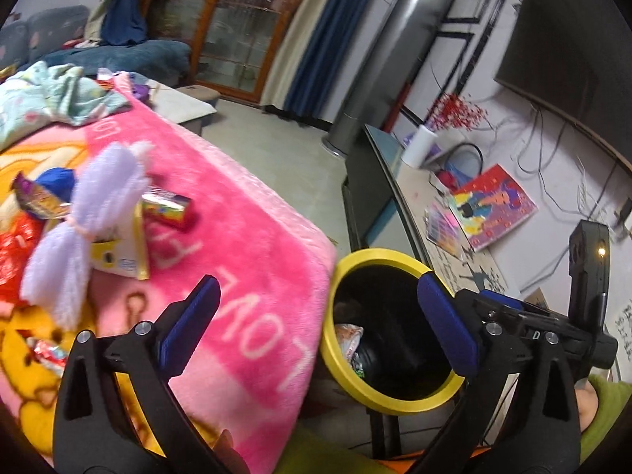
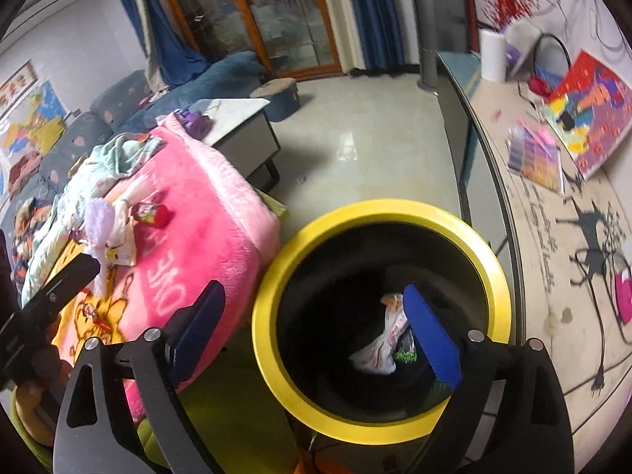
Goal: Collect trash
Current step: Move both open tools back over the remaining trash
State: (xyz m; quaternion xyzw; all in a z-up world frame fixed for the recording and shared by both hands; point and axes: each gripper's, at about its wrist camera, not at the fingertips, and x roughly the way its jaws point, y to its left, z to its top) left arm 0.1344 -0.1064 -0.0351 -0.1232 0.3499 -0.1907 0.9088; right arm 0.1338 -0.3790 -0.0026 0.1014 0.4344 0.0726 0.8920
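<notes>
Right wrist view: right hand-held gripper (image 2: 316, 335), wide open and empty, hangs over yellow-rimmed bin (image 2: 379, 430) at lower centre, positioned for dropping wrappers; left hand-held gripper (image 1: 324, 320) likewise spread, empty.

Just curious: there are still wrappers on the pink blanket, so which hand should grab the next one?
Probably left. The left hand-held gripper is open beside the wrappers on the blanket; the right hangs open over the bin.

At your ten o'clock, a pink blanket (image 1: 245, 245) with white lettering and yellow cartoon; at one o'clock, a black bin (image 2: 381, 308) rimmed yellow; your fingers (image 2: 432, 335) are blue-padded.
</notes>
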